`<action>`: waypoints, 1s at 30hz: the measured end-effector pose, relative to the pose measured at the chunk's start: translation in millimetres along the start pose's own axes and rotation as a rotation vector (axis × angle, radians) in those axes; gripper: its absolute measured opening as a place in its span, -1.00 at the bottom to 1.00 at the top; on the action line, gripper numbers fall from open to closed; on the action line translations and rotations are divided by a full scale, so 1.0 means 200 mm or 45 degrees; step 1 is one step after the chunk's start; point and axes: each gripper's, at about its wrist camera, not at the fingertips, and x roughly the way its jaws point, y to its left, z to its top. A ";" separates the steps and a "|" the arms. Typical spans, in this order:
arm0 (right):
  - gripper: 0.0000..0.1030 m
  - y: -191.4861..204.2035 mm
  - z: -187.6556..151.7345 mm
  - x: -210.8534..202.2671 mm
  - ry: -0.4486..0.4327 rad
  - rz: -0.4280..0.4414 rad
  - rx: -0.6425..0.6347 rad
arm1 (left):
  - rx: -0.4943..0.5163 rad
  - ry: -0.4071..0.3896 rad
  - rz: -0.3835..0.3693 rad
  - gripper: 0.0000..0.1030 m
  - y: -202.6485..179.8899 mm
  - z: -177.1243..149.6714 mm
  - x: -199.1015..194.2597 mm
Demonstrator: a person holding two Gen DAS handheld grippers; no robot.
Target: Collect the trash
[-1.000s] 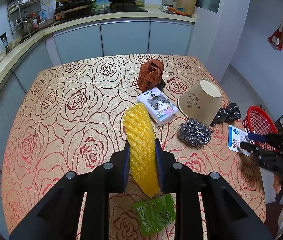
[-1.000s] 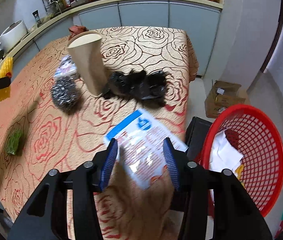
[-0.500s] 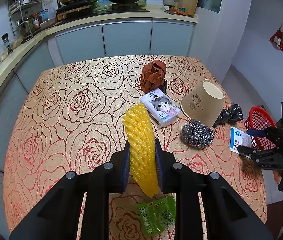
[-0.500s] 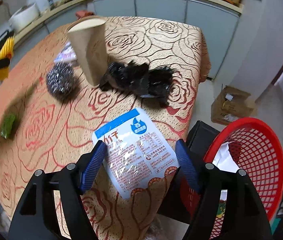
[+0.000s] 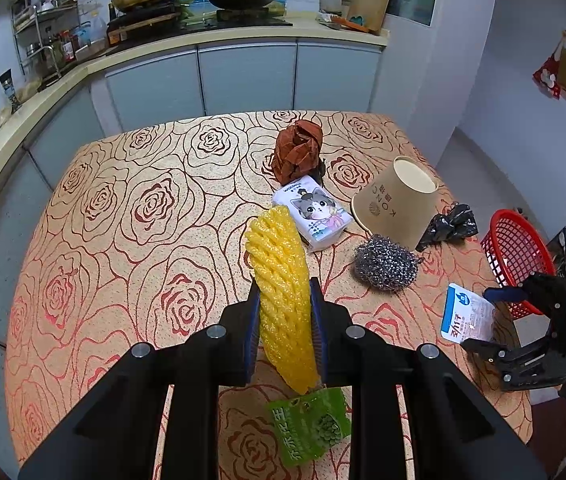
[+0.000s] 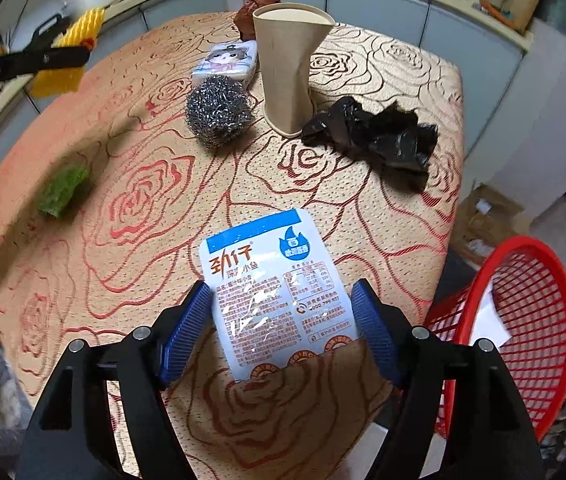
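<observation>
Trash scattered over rose-patterned counter [image 6: 139, 184]. Yellow ribbed foam net sleeve [image 5: 281, 292] pinched upright in left claw [image 5: 285, 334], above green snack packet [image 5: 311, 424] lying flat. Steel wool ball [image 6: 219, 108], tan paper cup [image 6: 291, 68] upside down, crumpled black plastic bag [image 6: 375, 136] farther right. White-and-blue flat snack wrapper [image 6: 275, 292] lying between spread, non-touching pads of right claw [image 6: 281, 332]. Red mesh plastic basket [image 6: 539, 320] beside counter edge.

Each wrist camera looked steeply down along its own tongs at the worktop [image 5: 131, 208] from close above. Both views shared the steel scourer [image 5: 386, 263] and paper cup [image 6: 289, 66].
</observation>
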 end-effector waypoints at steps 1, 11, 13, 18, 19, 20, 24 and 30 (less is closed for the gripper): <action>0.38 0.00 0.00 0.00 -0.003 -0.031 -0.011 | 0.000 0.000 -0.001 -0.59 0.00 0.00 0.00; 0.38 0.00 -0.01 0.02 -0.005 -0.041 -0.025 | 0.007 -0.005 -0.002 -0.59 0.00 0.00 -0.01; 0.37 -0.01 -0.02 0.02 -0.007 -0.012 0.012 | 0.009 -0.005 -0.003 -0.59 -0.01 0.00 -0.01; 0.15 0.01 -0.03 0.01 -0.018 0.006 0.009 | 0.014 -0.005 -0.007 -0.59 -0.02 0.00 -0.01; 0.11 0.02 -0.03 0.00 -0.016 0.009 0.003 | 0.015 -0.006 -0.008 -0.59 -0.02 0.00 -0.01; 0.01 0.03 -0.03 0.00 -0.015 0.015 -0.002 | 0.015 -0.008 -0.009 -0.59 -0.02 0.00 -0.01; -0.28 0.05 -0.02 -0.01 -0.006 0.037 -0.016 | 0.015 -0.012 -0.010 -0.59 -0.02 0.00 -0.02; -0.74 0.06 -0.02 -0.02 -0.011 0.058 0.015 | 0.018 -0.016 -0.004 -0.59 -0.03 0.00 -0.03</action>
